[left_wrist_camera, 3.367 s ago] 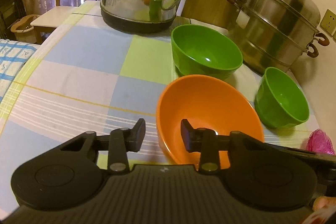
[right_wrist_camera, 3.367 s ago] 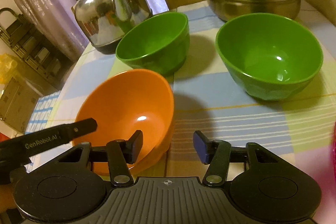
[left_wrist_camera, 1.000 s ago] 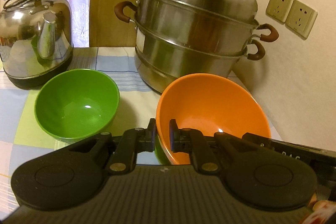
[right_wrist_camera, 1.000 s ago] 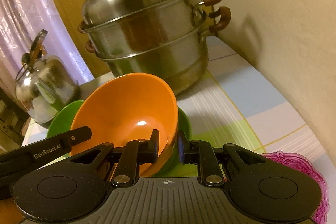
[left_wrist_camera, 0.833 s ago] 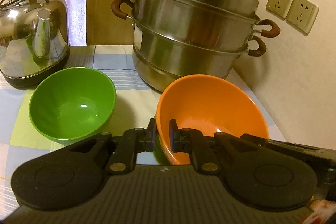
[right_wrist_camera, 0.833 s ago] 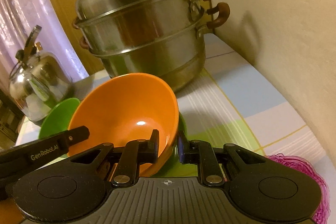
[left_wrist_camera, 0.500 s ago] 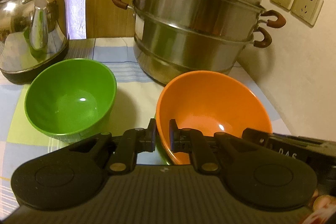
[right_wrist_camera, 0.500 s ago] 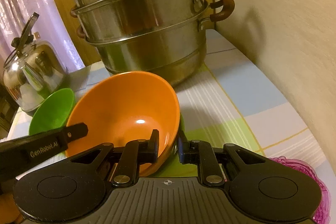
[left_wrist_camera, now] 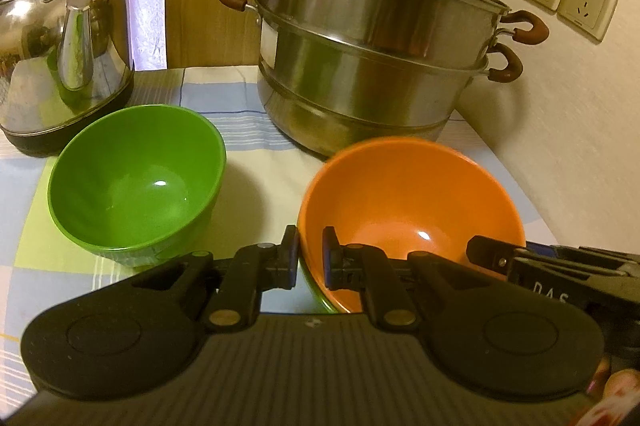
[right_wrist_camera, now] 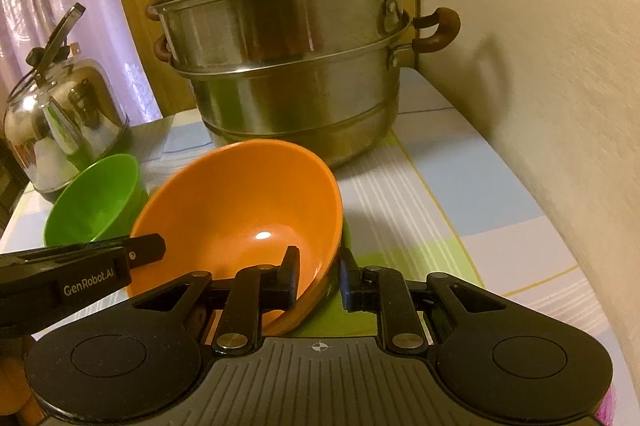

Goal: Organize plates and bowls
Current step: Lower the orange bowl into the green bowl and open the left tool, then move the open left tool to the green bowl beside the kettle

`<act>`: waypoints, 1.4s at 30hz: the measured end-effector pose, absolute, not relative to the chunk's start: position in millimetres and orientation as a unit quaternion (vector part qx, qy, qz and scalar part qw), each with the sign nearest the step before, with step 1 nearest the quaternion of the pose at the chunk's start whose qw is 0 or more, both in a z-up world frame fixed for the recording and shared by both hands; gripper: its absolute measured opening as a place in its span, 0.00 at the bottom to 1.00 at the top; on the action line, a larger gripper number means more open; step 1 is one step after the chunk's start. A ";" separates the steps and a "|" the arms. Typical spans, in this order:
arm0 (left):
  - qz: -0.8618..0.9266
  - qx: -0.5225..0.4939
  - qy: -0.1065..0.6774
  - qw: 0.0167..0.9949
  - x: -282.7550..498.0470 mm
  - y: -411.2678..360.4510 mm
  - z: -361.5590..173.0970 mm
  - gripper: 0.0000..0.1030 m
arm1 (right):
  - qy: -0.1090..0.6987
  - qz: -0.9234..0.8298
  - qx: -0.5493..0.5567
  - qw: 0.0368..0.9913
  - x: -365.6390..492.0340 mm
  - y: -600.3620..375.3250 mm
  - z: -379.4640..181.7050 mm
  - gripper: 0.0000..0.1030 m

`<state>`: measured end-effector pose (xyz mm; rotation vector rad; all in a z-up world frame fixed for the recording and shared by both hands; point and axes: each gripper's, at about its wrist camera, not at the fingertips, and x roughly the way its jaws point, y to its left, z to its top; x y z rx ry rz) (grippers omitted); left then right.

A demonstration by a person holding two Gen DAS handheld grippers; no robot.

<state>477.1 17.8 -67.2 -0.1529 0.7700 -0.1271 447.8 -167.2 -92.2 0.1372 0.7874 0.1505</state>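
Left claw (left_wrist_camera: 310,252) pinches one orange bowl (left_wrist_camera: 412,202); right claw (right_wrist_camera: 318,280) is opening around its rim; two green bowls.

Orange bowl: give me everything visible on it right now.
The orange bowl is a glossy, plastic-looking, plain round bowl, empty, with a light glint inside. It sits tilted, nested in a green bowl whose rim shows as a sliver beneath it, in front of the steel steamer pot. The left gripper is clamped on its near rim. The right gripper straddles the opposite rim, its jaws opening, with a gap at the outer finger.
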 end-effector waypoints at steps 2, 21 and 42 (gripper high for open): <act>-0.062 -0.076 0.373 0.923 476.3 18.2 -65.8 0.10 | 0.375 0.082 0.075 0.921 446.5 -168.1 -90.2 0.34; -0.051 -0.096 0.347 0.932 427.4 30.0 -31.6 0.19 | 0.338 0.064 0.146 0.928 405.0 -200.6 -54.7 0.50; 0.023 -0.108 0.366 0.924 211.9 63.7 16.9 0.64 | 0.390 0.095 0.156 0.903 218.3 -183.5 -20.4 0.71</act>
